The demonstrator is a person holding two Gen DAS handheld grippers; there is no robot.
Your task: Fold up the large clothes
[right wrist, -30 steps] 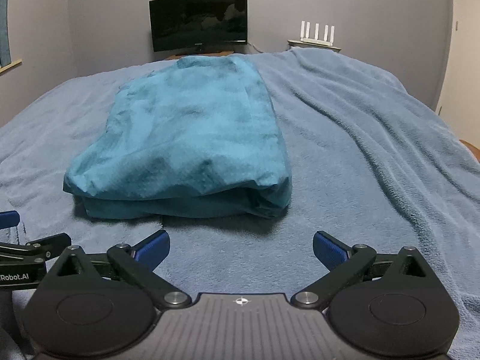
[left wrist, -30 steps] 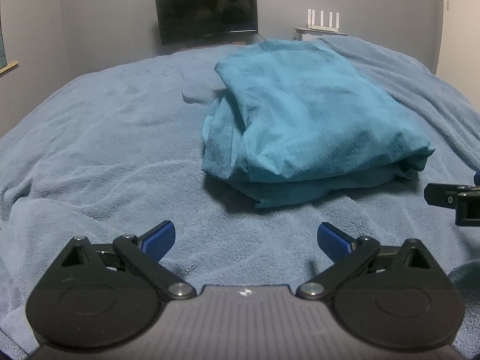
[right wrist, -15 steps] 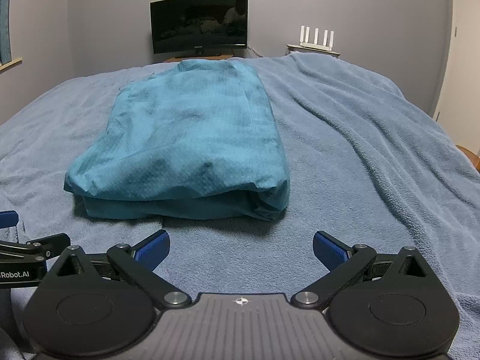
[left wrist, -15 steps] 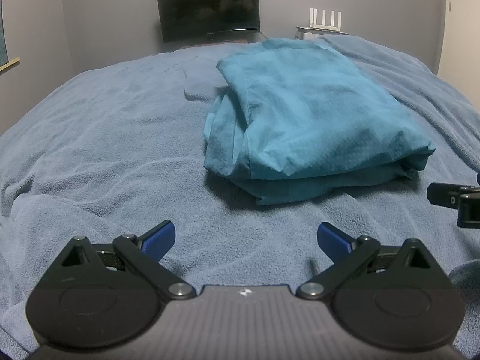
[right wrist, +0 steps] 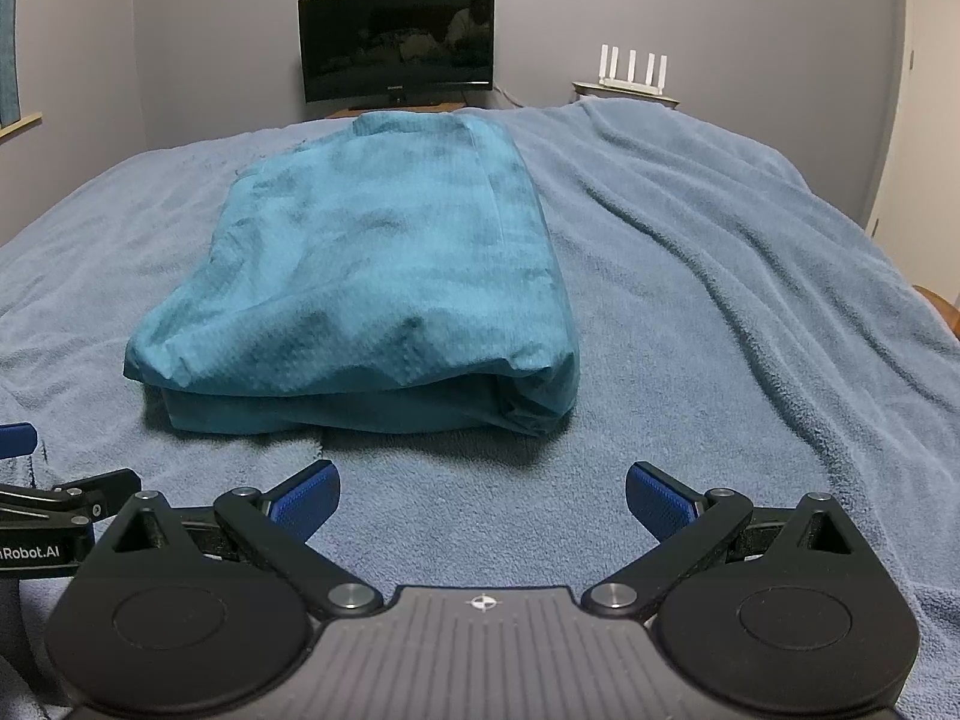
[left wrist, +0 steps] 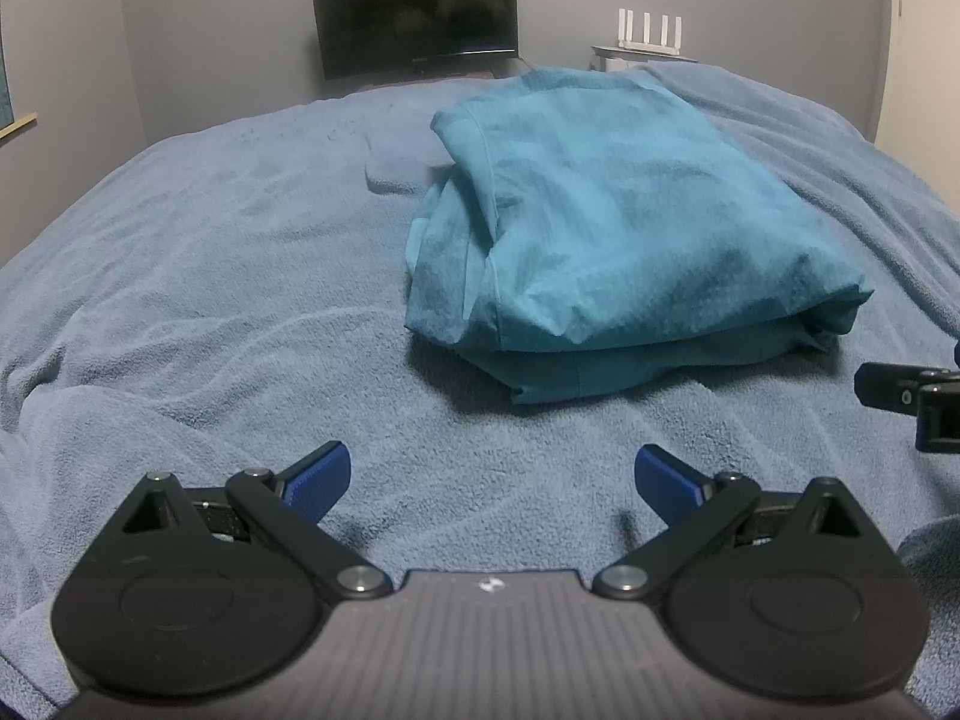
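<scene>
A teal garment [left wrist: 606, 240] [right wrist: 384, 276] lies folded into a thick rectangular stack on the blue blanket [left wrist: 198, 276] [right wrist: 750, 276], its layered edges facing me. My left gripper [left wrist: 492, 474] hovers open over the blanket, short of the stack and to its left, holding nothing. My right gripper [right wrist: 480, 495] is also open and empty, just in front of the stack's near edge. Part of the right gripper [left wrist: 912, 399] shows at the left view's right edge, and part of the left gripper [right wrist: 54, 510] at the right view's left edge.
The blanket covers the whole bed, with long wrinkles on the right side [right wrist: 690, 228]. A dark monitor [right wrist: 396, 42] and a white router [right wrist: 633, 69] stand against the grey far wall. A wooden edge [right wrist: 939, 303] peeks out at the far right.
Both views have tilted up slightly, so the stack and monitor sit a little lower in frame. The garment has not moved and both grippers stay open.
</scene>
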